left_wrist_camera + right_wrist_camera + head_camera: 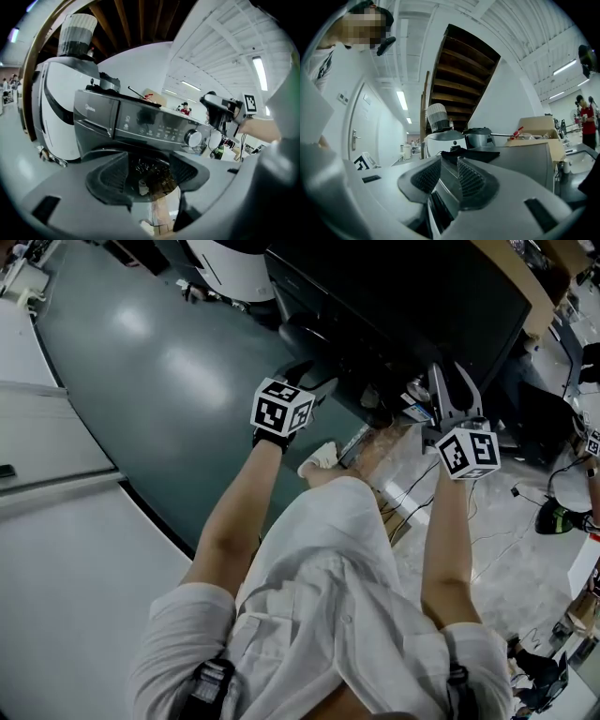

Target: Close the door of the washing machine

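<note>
Door: round dark-glass washing machine door (157, 182), under grey control panel (154, 124), 12 o'clock of my left claw (149, 171) | left: spread, empty | right claw (447, 176): narrowly apart, machine's grey edge between.

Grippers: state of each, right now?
Left gripper: open, empty, facing the washing machine.
Right gripper: open; washing machine edge between jaws, grip unclear.

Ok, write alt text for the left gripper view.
The left gripper, jaws apart, faces a dark grey washing machine: control panel and dial above, dark glass between the jaws. The right gripper hangs at the right, a white appliance at the left.
</note>
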A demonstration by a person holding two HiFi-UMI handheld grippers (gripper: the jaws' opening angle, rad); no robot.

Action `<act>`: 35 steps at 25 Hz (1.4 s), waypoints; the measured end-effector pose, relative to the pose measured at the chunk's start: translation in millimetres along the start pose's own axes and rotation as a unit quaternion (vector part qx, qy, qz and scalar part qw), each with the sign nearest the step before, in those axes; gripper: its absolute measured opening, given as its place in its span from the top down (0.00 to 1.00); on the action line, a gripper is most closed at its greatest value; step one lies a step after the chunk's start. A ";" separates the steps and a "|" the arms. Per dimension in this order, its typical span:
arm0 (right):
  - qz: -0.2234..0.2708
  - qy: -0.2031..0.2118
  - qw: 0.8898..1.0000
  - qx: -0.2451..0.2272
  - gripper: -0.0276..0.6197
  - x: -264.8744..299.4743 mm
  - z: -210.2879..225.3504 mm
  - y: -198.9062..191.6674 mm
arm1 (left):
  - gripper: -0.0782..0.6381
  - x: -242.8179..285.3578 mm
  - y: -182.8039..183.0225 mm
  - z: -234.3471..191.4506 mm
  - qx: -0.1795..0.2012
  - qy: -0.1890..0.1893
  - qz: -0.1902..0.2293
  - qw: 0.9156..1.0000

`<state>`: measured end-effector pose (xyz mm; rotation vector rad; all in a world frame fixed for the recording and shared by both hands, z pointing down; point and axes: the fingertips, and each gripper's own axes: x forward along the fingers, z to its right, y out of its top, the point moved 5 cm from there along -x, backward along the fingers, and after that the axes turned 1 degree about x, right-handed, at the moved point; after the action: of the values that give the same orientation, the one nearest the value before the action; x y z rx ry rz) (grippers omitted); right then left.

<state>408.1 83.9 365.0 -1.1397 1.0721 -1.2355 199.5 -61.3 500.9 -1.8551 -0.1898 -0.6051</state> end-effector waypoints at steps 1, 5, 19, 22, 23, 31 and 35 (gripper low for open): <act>0.000 -0.002 1.000 0.003 0.76 -2.9 -2.1 0.9 | 0.51 -12.1 5.5 -4.8 0.004 0.009 0.007 1.000; -0.002 -0.006 1.000 0.005 0.76 -15.5 -9.6 4.1 | 0.51 -59.2 25.6 -18.4 0.010 0.043 0.045 0.998; 0.037 0.001 0.999 -0.003 0.77 -57.5 -49.7 49.6 | 0.72 -228.4 85.1 -13.1 0.017 0.153 0.211 0.965; 0.052 0.008 0.999 -0.015 0.80 -60.7 -60.9 64.4 | 0.81 -258.0 91.9 -6.5 0.024 0.174 0.251 0.952; 0.055 0.011 0.998 -0.017 0.82 -61.6 -64.1 68.5 | 0.81 -266.1 93.5 -4.5 0.029 0.180 0.260 0.948; 0.052 0.031 0.997 -0.053 0.91 -65.1 -82.2 94.3 | 0.83 -315.6 111.8 10.7 0.061 0.195 0.320 0.925; 0.045 0.042 0.996 -0.069 0.91 -62.1 -90.6 100.8 | 0.83 -329.0 118.1 18.8 0.076 0.194 0.327 0.922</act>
<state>328.5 141.0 252.7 -1.1399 1.2740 -1.1614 -27.5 -35.1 235.6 -1.4836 0.6118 -0.4509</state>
